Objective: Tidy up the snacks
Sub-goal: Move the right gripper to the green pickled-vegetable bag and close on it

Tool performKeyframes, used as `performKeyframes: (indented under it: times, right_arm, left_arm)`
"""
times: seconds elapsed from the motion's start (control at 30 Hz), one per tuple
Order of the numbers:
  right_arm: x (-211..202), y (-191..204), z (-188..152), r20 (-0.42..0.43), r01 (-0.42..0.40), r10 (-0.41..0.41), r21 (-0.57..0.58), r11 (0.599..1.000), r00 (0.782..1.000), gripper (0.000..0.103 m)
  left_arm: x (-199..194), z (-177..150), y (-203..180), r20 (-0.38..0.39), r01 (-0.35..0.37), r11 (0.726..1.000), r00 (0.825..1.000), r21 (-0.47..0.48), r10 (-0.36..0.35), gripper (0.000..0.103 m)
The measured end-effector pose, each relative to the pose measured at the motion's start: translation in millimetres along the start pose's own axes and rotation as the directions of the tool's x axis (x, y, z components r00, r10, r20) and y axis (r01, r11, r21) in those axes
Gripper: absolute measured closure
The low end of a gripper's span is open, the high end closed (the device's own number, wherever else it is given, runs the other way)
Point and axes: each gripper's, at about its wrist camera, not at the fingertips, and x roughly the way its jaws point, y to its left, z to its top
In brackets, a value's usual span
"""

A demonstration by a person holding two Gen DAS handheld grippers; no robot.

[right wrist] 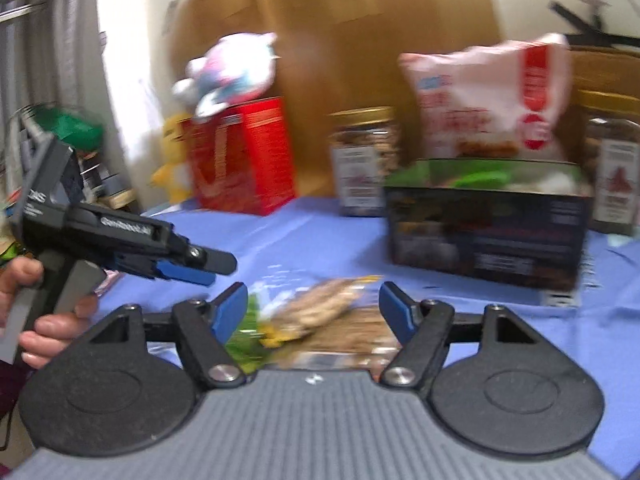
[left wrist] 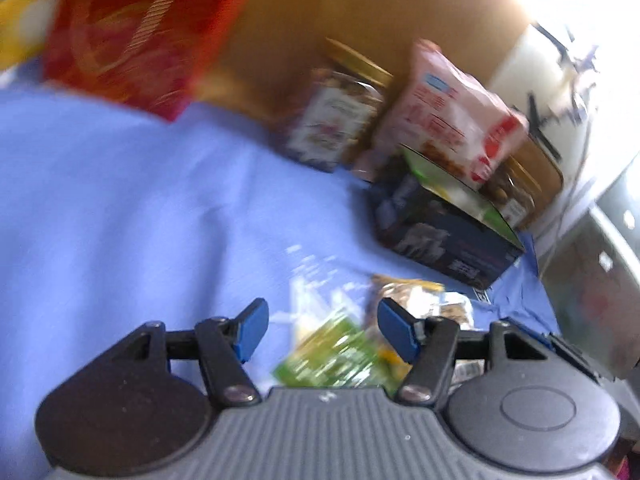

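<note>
**Both grippers over the loose snack packets, nothing gripped**

Scene: counter (right wrist: 320, 232) under a blue cloth. At the back stand a red box (right wrist: 244, 156), two nut jars (right wrist: 364, 160), and a dark open-top carton (right wrist: 488, 236) with a pink-white bag (right wrist: 488, 96) standing in or just behind it; which, I cannot tell. Both views are motion-blurred.

Task thing: a small clump of loose snack packets (right wrist: 320, 320) lies flat on the cloth in front of the carton, one green-printed, one clear with tan contents. In the left wrist view the same packets (left wrist: 340, 352) sit low in frame.

Handling, judged: light, soft film pouches, crinkly and probably slippery; contents look brittle, so a hard squeeze could crush them. Best hold is likely a sealed end or a raised edge, not the filled middle. Lying flat, they may slide on the cloth rather than lift.

Jaws: right gripper (right wrist: 314, 308) stands wide, pads apart, packets seen between and beyond the tips with no contact visible. Left gripper (left wrist: 320, 326) stands about half open, likewise bare, with the green packet between its fingers and beneath. In the right wrist view the left gripper comes in from the left, held by a hand (right wrist: 24, 304), just beside the packets.
</note>
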Motion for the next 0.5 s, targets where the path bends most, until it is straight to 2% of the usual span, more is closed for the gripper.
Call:
performKeyframes:
  times: [0.1,0.2,0.37,0.43,0.5]
  right_arm:
    - [12,24,-2,-0.047,-0.063,0.059,-0.077,0.995,0.997,0.029]
    - [28,39,-9,-0.115,-0.096,0.082,-0.125,0.987,0.99,0.03]
    - [58,32,-15,-0.219,-0.043,0.023,-0.087,0.995,0.975,0.028]
    - [66,32,-17,-0.227,-0.023,-0.003,-0.114,0.993,0.974,0.024]
    - [71,35,-21,-0.241,-0.016,-0.017,-0.132,0.991,0.97,0.022]
  left_arm:
    - [-25,-14,27,0.035,0.003,0.997,0.999,-0.08,0.0,0.041]
    - [-43,-25,45,0.045,0.011,0.993,0.999,-0.12,-0.006,0.041]
    - [-49,-38,48,0.026,0.052,0.994,0.998,-0.099,-0.05,0.041]
    - [-45,-40,44,0.016,0.074,0.994,0.997,-0.08,-0.073,0.036]
    - [-40,-40,38,0.007,0.087,0.994,0.996,-0.063,-0.087,0.035]
